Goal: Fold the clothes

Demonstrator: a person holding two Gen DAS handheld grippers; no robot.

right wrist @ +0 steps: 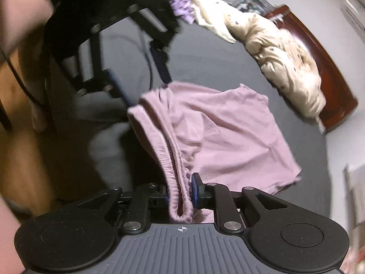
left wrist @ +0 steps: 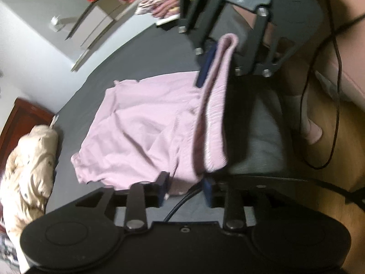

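Pink shorts (right wrist: 219,134) lie on a grey bed (left wrist: 141,52), their waistband lifted at the near edge. The right gripper (right wrist: 180,194) is clamped on the elastic; the left gripper (left wrist: 186,187) has its jaws apart, the band's other end draped just beside one pad (released, it seems). The fold appears to be at the lay-down step; next, the right must let go and the cloth be smoothed. No writing is readable.
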